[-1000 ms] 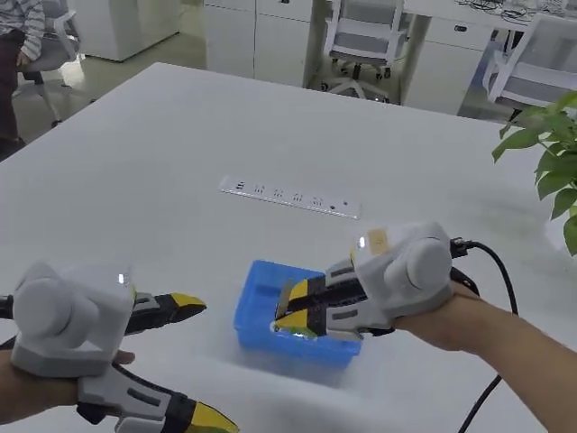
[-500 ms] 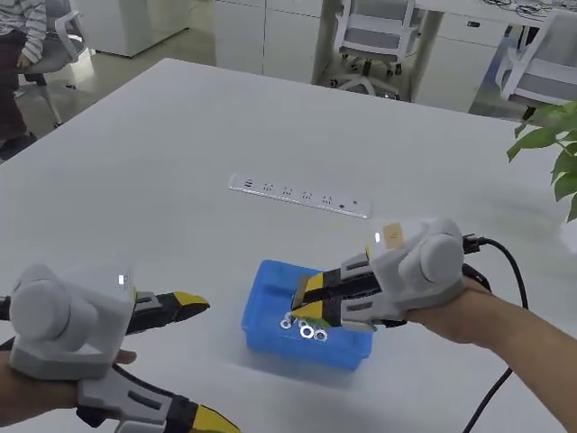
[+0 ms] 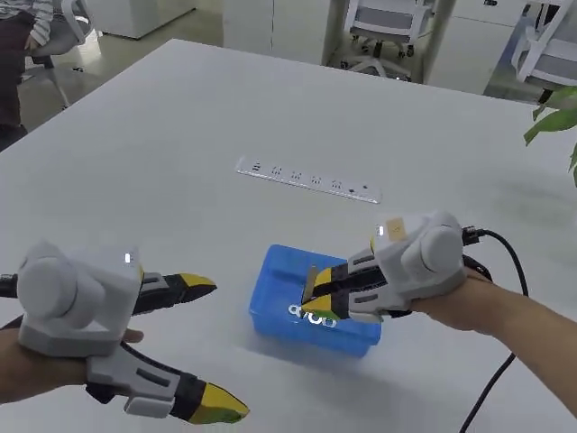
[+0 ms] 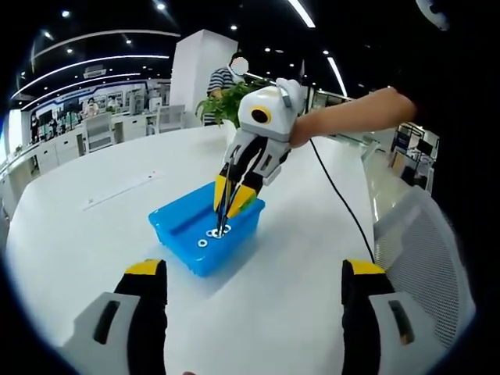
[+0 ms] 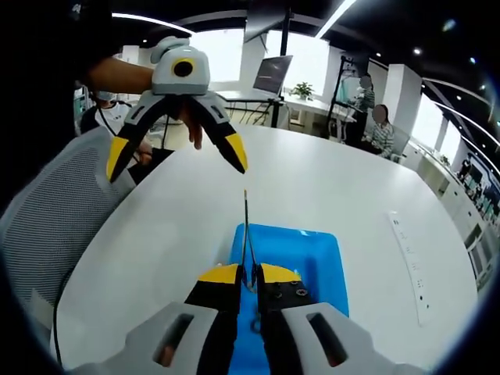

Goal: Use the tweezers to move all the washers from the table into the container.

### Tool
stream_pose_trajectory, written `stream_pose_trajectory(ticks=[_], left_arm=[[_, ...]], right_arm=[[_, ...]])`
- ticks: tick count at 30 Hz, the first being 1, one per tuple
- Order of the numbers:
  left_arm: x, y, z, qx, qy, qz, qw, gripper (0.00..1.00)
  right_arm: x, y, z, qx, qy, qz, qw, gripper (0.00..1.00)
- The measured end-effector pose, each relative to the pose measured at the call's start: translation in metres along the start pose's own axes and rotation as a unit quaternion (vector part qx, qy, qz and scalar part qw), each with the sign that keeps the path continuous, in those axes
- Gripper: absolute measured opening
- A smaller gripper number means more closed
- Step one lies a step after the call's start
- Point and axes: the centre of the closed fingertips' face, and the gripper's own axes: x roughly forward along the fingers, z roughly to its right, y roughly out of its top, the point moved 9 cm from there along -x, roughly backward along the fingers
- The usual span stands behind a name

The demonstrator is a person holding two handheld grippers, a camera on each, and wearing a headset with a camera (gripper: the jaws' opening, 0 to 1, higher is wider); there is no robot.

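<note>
Washers (image 3: 311, 316) now lie in the blue container (image 3: 270, 271); task likely near done
Right gripper (image 3: 315, 293) stays clamped on tweezers (image 5: 245, 234); left gripper (image 3: 215, 347) wide open, empty

An office was shown. Desk chairs (image 3: 386, 27) were parked behind a big white table (image 3: 162, 126). A power strip (image 3: 308, 179) was laid on it.

table (image 3: 162, 117): white, smooth matte top, with a rounded corner at the far side in the head view.

lying directly on it:
- blue container (image 3: 279, 327), rectangular, open at the top, at the near part of the top.
- white power strip (image 3: 308, 179), flat, a row of sockets facing up, beyond the container and well apart from it, its long side roughly parallel to the container's far rim.
</note>
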Motion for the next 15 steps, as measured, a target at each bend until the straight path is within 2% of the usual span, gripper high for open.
stream_pose_trajectory(ticks=[15], left_arm=[[0.0080,0.0022,-0.0067,0.004,0.000,-0.006,1.0000,0.95]], right_arm=[[0.0100,-0.0077,0.0084,0.014,0.002,0.002,0.9999,0.09]])
